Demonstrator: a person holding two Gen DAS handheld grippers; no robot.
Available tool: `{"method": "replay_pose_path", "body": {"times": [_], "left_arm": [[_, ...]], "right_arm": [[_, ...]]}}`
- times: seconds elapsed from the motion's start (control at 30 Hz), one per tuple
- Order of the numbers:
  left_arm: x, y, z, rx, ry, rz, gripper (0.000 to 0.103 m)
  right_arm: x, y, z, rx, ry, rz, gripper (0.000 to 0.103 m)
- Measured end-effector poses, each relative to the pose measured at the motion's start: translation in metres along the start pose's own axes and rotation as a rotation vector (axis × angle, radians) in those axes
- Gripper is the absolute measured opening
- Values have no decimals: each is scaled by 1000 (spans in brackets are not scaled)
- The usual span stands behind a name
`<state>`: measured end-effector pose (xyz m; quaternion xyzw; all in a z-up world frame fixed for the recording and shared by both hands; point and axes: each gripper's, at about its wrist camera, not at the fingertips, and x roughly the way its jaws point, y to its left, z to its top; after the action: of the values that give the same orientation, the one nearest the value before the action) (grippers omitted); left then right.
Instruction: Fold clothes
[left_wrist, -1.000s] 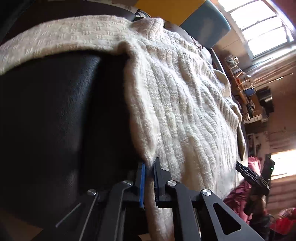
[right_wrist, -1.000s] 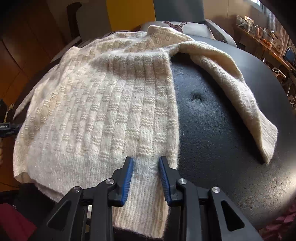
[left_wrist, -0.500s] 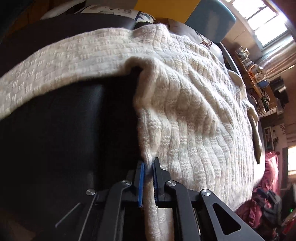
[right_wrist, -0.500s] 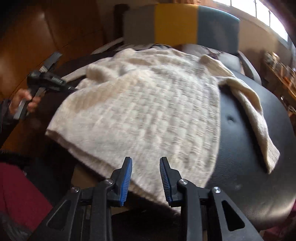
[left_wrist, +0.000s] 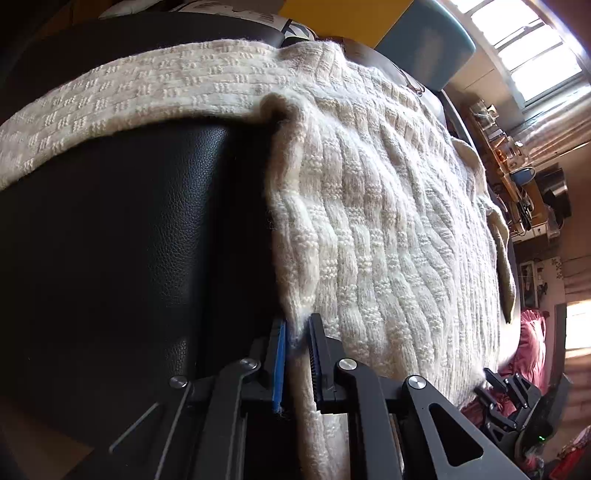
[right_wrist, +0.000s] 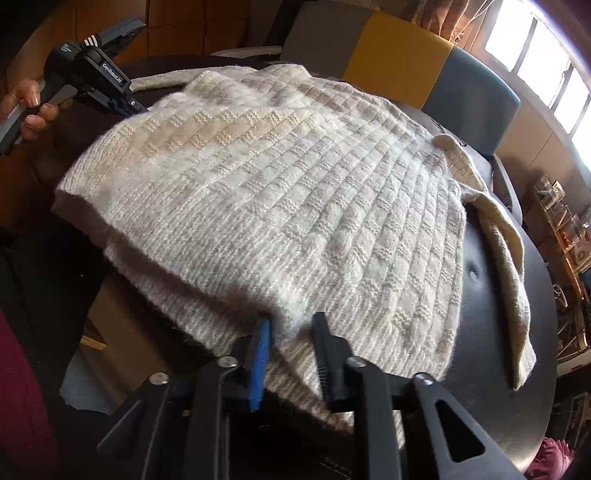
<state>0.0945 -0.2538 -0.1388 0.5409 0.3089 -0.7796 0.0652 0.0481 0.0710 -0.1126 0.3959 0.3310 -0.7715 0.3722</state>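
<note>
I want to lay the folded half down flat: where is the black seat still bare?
Bare black seat shows between the cream sweater body and its outstretched sleeve on the right. In the left view another bare patch lies under the other sleeve, left of the body. The middle is fully covered; both the left gripper and right gripper pinch the hem.

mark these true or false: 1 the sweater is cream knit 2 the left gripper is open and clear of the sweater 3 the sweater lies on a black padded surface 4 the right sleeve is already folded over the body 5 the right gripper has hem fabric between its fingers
1. True: the sweater is cream knit.
2. False: the left gripper is shut on the sweater's edge.
3. True: it lies on a black padded surface.
4. False: that sleeve lies out to the side on the black surface.
5. True: hem fabric sits between the right gripper fingers.
</note>
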Motion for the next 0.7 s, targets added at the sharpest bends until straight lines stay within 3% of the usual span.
{"method": "replay_pose_path", "body": {"times": [0.13, 0.23, 0.33, 0.43, 0.5, 0.57, 0.6, 0.67, 0.7], "left_arm": [[-2, 2, 0, 2, 6, -7, 12], [-1, -1, 0, 38, 6, 12, 12], [2, -5, 2, 51, 9, 24, 12], [3, -3, 4, 50, 15, 21, 12], [3, -1, 6, 35, 20, 12, 12], [3, 1, 7, 16, 27, 3, 12], [3, 2, 8, 7, 31, -2, 12], [4, 6, 9, -22, 40, -18, 12], [4, 8, 9, -34, 42, -26, 12]], "right_arm": [[-33, -11, 11, 54, -33, 55, 4], [-59, -23, 6, 77, -25, 26, 4], [-38, -34, -20, 102, 109, 11, 2], [-13, -25, -46, 135, 199, 70, 0], [-15, -21, -45, 149, 174, 89, 0], [-32, -33, -35, 225, 91, 184, 1], [-42, -42, -29, 260, 38, 194, 5], [-53, -69, -19, 349, -24, 198, 28], [-52, -84, -16, 408, -48, 188, 29]]}}
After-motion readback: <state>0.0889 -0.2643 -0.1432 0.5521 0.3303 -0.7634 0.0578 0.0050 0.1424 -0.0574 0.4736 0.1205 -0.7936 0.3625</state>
